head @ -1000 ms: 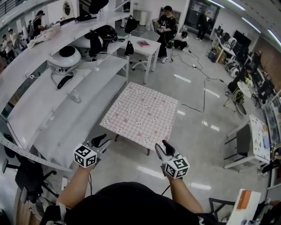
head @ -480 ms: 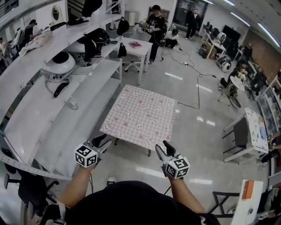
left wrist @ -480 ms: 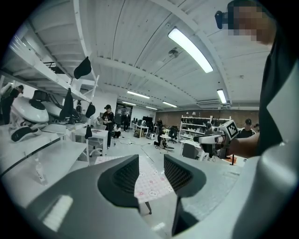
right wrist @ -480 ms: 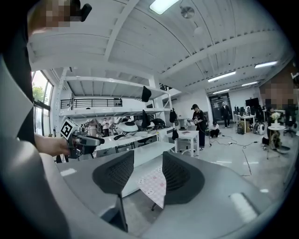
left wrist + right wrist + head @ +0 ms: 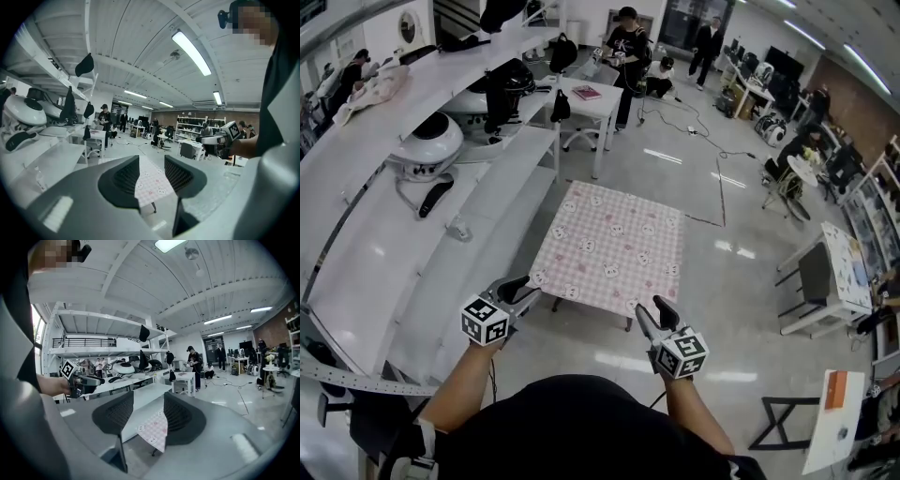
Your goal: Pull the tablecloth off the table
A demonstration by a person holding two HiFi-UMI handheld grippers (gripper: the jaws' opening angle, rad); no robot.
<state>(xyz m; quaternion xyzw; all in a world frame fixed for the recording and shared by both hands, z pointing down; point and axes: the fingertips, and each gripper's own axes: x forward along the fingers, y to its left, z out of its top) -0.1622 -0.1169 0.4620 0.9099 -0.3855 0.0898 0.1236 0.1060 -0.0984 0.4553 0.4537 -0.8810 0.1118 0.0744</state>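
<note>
Closing in since a second ago, both grippers now sit much nearer the near edge of the tablecloth [image 5: 614, 248], and the right jaws have just been opening a little. Between the pads of the left gripper [image 5: 152, 169] I see only open air and the cloth farther off, so it is released and grasps nothing. The right gripper [image 5: 149, 417] is the same, jaws apart and empty. I keep them apart because, by my reading, the hem has to slide between the pads before I can clench. In the head view the left gripper [image 5: 528, 291] is just beside the near-left corner, while the right gripper [image 5: 653, 314] is just short of the near-right corner. I think one gripper per corner lets the cloth come off evenly. Both point almost level, matching the low table [image 5: 153, 206]. The pink checked cloth lies flat and spread over the whole top, untouched, so the pull is not yet begun. By count: two grippers, one tablecloth, one table with two near legs showing, and at least three people at the far end of the room.
</note>
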